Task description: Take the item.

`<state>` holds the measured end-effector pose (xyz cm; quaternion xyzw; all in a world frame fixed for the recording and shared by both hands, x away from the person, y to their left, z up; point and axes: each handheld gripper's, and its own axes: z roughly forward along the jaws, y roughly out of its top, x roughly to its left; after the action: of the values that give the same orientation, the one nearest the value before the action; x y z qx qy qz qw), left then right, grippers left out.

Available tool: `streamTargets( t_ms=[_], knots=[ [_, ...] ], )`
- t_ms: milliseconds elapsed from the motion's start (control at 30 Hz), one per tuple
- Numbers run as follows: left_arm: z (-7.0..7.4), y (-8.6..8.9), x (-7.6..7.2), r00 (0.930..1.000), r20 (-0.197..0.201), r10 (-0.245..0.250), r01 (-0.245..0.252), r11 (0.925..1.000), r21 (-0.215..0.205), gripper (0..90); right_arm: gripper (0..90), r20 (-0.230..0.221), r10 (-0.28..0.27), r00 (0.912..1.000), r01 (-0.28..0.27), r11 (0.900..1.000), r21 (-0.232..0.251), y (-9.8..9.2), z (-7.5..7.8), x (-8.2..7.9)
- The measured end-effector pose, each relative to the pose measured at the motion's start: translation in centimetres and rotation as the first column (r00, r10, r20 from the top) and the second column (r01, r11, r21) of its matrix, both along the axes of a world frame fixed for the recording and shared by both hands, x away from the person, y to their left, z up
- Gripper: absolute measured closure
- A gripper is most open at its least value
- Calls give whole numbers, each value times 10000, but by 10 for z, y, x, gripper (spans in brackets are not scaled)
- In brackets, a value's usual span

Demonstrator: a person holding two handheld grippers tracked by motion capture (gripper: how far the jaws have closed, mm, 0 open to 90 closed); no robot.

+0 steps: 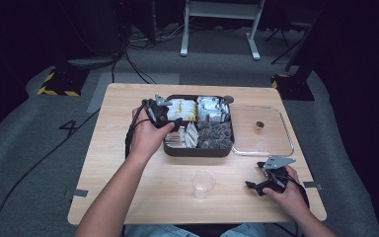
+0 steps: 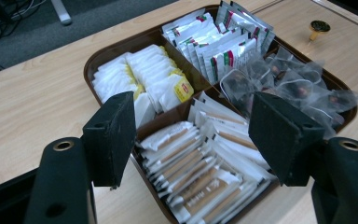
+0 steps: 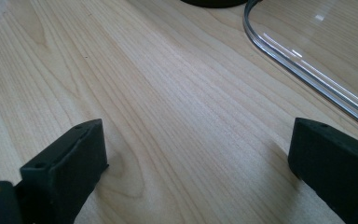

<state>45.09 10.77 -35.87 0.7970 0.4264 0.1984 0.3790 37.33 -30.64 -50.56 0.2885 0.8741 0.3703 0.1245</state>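
Observation:
A brown tray (image 1: 198, 152) with four compartments sits at the table's middle back. It holds white tea bags with yellow tags (image 2: 140, 79), silver sachets (image 2: 219, 42), clear pyramid bags with dark contents (image 2: 289, 79) and white-and-brown stick sachets (image 2: 200, 158). My left gripper (image 1: 173, 122) hovers open over the tray's left half. In the left gripper view, the left gripper (image 2: 193, 123) has its jaws wide apart above the stick sachets, holding nothing. My right gripper (image 1: 254, 175) rests low near the front right of the table, and the right gripper (image 3: 198, 144) is open over bare wood.
A clear plastic cup (image 1: 202, 183) stands in front of the tray. To the tray's right lies a clear lid (image 1: 285, 132) with a small gold knob (image 1: 259, 126); the lid's rim (image 3: 307, 70) runs just ahead of the right gripper. The floor beyond the table carries cables.

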Motion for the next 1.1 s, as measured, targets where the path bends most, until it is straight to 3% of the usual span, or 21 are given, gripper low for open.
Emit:
streamTargets(
  t_ms=[400,600,733,900,967,1100],
  knots=[
    [-4,-28,41,9996,97,-257,255,9995,198,332,43,-12,-8,10000,8,10000,15,0,0,0],
    [-12,-38,62,9995,-197,-242,245,9996,150,336,44,-7,-10,10000,10,10000,12,0,0,0],
    [-22,-42,77,9983,-268,-513,518,9985,200,336,43,-8,-13,10000,13,10000,12,0,0,1],
    [-37,-44,95,9964,-796,-278,302,9991,295,382,43,-17,-18,10000,18,10000,15,0,0,0],
    [-43,-45,101,9936,-1099,-248,265,9995,142,433,43,-18,-23,10000,23,10000,17,0,0,1],
    [-56,-46,111,9904,-1370,-181,243,9987,441,442,43,-7,-29,10000,29,10000,15,1,0,1]
  ],
)
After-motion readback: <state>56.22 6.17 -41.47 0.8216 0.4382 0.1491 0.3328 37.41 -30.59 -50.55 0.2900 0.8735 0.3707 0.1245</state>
